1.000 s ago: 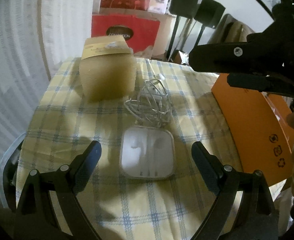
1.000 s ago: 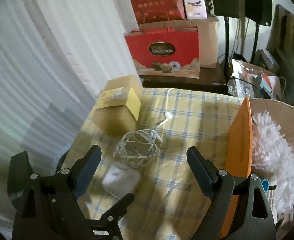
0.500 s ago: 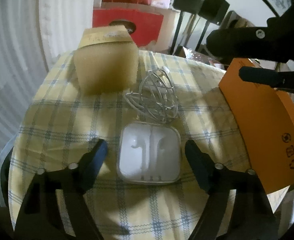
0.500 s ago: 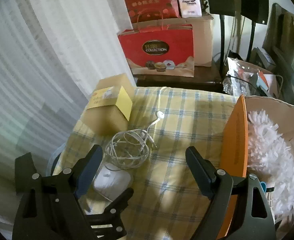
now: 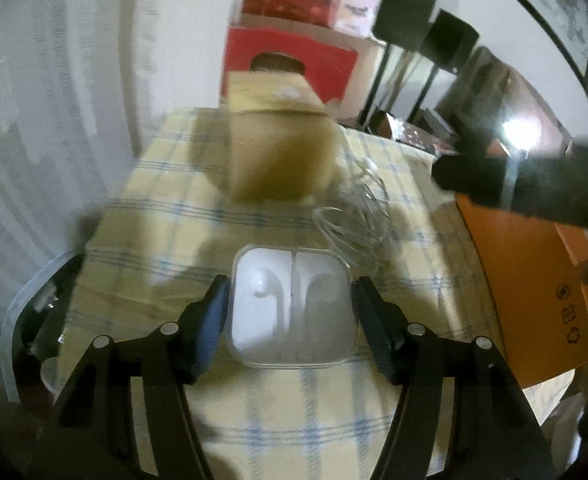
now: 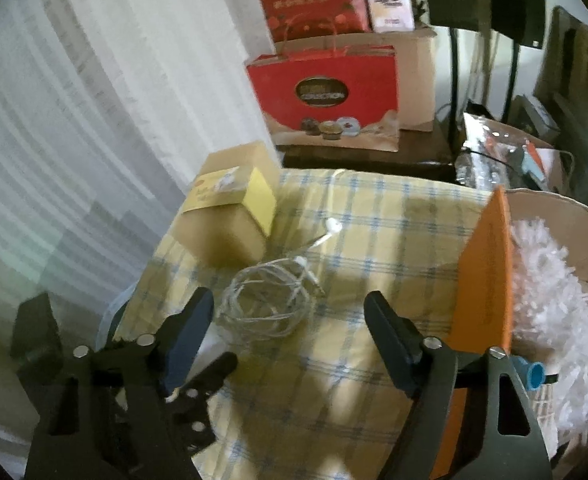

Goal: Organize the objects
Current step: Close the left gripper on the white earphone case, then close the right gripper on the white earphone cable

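Curtain (image 6: 94, 128): seen at far left, behind the bench edge.
Left gripper (image 5: 290, 304): jaws are closed against both sides of the earphone case, blue pads touching its left and right edges.
Earphone case (image 5: 292, 312): clear and white, square, lying flat on the checked cloth of the bench (image 5: 154, 216), held between the left jaws.
Yellow box (image 6: 230, 212): upright at the far left of the bench, behind the case.
Cable coil (image 6: 270, 304): white, loose, just right of the box and just beyond the case; one earbud trails toward the far edge.
Right gripper (image 6: 290, 328): held above the bench, jaws spread wide, nothing between them; the coil is seen between them, below.
Orange flap (image 6: 486, 272): upright at the right bench edge, bordering a carton with white fluffy material (image 6: 554, 312).
Red gift bag (image 6: 326, 100): on a dark stand behind the bench.
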